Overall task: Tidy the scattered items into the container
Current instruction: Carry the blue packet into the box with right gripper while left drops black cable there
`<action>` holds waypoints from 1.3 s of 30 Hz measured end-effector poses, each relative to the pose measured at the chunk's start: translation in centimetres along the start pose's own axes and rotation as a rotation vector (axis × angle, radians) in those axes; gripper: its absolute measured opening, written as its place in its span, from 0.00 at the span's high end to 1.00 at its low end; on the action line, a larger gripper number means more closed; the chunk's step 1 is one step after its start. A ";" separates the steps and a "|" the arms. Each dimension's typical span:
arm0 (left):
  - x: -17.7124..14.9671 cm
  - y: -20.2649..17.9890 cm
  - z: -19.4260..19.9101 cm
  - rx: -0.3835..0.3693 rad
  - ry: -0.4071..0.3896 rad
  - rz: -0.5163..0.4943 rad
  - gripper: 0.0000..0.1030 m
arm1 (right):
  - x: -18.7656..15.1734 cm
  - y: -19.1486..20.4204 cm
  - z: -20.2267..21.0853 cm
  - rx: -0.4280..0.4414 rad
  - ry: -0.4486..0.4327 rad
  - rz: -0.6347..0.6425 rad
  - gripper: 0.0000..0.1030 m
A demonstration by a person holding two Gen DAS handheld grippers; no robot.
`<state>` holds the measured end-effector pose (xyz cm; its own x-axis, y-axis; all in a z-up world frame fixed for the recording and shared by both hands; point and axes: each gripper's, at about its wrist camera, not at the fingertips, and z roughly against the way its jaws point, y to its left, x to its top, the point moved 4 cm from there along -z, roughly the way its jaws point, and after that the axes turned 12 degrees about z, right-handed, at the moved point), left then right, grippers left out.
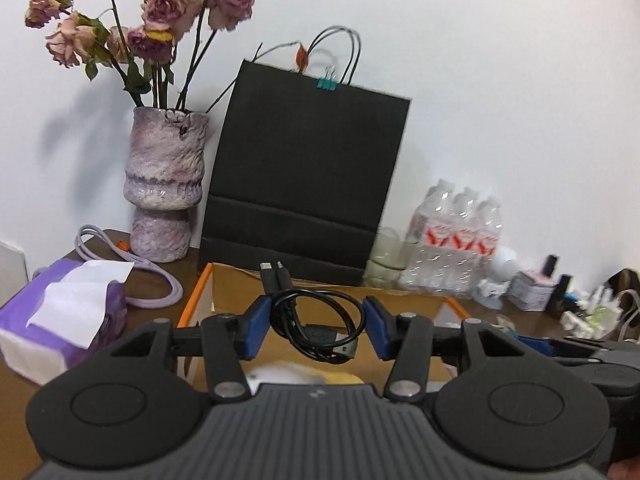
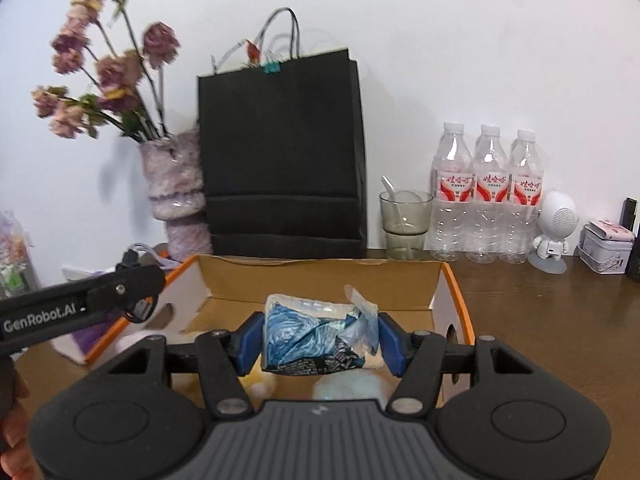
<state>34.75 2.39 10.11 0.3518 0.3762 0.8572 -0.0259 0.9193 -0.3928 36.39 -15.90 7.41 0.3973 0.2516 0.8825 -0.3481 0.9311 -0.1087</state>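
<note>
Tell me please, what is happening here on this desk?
A person is tidying loose items into an open cardboard box on a wooden desk, with a handheld gripper in each hand. The left gripper carries a coiled black USB cable over the box. The right gripper is clamped on a crumpled blue packet, also above the box. Neither item is released yet.

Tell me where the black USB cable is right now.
In the left wrist view the coiled black USB cable hangs between the left gripper's blue pads, above the open cardboard box and in front of the black paper bag.
</note>
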 end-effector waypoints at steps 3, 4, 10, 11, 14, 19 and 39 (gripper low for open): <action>-0.4 0.3 -1.9 0.033 0.030 -0.012 0.50 | -0.3 -0.4 -1.6 0.001 0.030 -0.006 0.43; -0.6 0.4 -2.3 0.044 0.042 -0.020 0.50 | -0.4 -0.4 -2.0 0.002 0.042 -0.004 0.43; -1.3 0.8 -2.9 0.214 0.035 -0.093 0.00 | -1.0 -0.9 -3.2 -0.039 0.113 0.003 0.05; -1.2 0.7 -2.6 0.224 0.017 -0.117 0.00 | -1.0 -1.0 -3.1 -0.041 0.114 0.000 0.00; -1.1 0.6 -2.1 0.184 0.022 -0.101 0.00 | -0.7 -1.2 -2.4 -0.002 0.104 -0.017 0.00; -1.0 0.5 -2.0 0.185 0.029 -0.100 0.00 | 0.0 -0.9 -1.6 0.007 0.085 0.003 0.00; 0.2 0.2 3.4 0.141 -0.020 -0.043 0.00 | 0.7 -0.4 3.0 0.029 0.031 0.021 0.00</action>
<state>31.61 3.06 11.31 0.3365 0.3374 0.8792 -0.1426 0.9411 -0.3065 34.31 -16.86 9.46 0.4152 0.2798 0.8656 -0.3813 0.9174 -0.1137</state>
